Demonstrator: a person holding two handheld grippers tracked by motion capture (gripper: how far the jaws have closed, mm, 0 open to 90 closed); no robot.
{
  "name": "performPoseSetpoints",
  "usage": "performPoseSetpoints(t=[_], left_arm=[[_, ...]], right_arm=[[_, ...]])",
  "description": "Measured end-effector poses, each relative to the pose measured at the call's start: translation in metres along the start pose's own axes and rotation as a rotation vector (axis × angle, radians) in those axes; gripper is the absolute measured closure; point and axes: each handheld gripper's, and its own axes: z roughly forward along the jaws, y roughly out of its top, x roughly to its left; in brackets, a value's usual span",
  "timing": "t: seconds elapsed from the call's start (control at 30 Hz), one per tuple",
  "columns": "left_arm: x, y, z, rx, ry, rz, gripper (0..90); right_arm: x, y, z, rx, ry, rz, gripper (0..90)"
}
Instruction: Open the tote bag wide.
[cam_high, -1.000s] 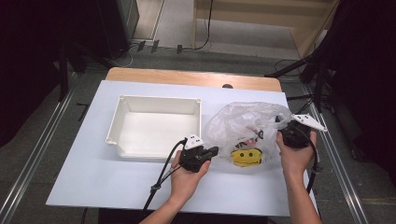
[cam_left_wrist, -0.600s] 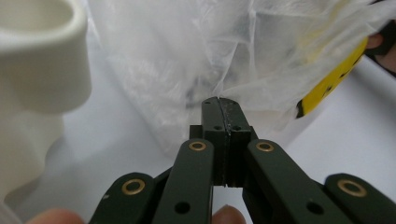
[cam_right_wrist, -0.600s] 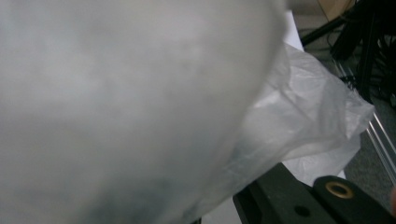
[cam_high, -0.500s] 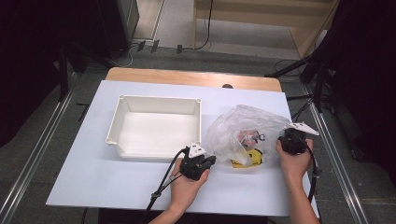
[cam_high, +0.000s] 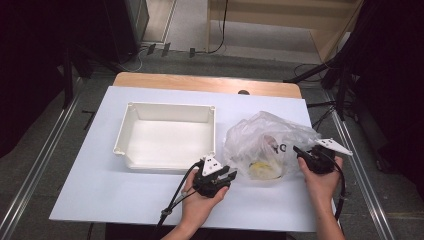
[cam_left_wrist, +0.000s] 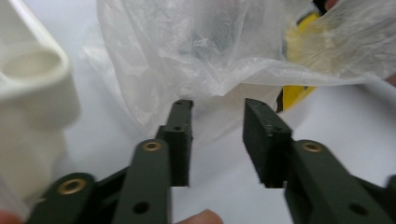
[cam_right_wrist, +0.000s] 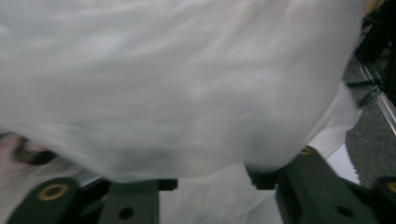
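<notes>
A crumpled clear plastic bag (cam_high: 267, 140) lies on the white table right of centre, with a yellow item (cam_high: 262, 170) inside it. My left gripper (cam_high: 230, 176) sits at the bag's front left. Its jaws have just been opening and stand apart, the bag's edge (cam_left_wrist: 219, 88) lying just past its tips (cam_left_wrist: 217, 116), nothing pressed between them. My right gripper (cam_high: 300, 152) is at the bag's right side. Its jaws have also just been opening; they stand wide apart with the bag's film (cam_right_wrist: 187, 84) draped over their tips.
An empty white tray (cam_high: 125, 135) stands left of the bag, its front right corner (cam_left_wrist: 32, 70) close beside my left gripper. The table's wooden far edge (cam_high: 200, 82) and metal rails (cam_high: 40, 165) border the work area. Cables lie on the floor behind.
My right hand has come down and nearer the table's front edge, and the bag has sunk and spread on the table. My left hand has barely shifted.
</notes>
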Motion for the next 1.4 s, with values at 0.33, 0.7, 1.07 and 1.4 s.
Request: performPoseSetpoints(t=[0.33, 0.7, 1.07, 1.4], left_arm=[[-0.003, 0.033, -0.014, -0.118, 0.093, 0.009, 23.1], [-0.009, 0.062, 0.003, -0.081, 0.077, 0.072, 48.7], [0.014, 0.063, 0.012, -0.007, 0.026, -0.003, 89.0], [0.024, 0.065, 0.006, -0.049, 0.007, -0.046, 79.7]], right_arm=[[0.014, 0.013, -0.05, -0.114, 0.093, -0.016, 30.6], [0.043, 0.007, -0.039, -0.041, 0.151, -0.095, 18.3], [0.04, -0.024, -0.012, 0.174, 0.187, -0.119, 84.8], [0.035, -0.043, -0.015, 0.216, 0.206, -0.129, 73.4]])
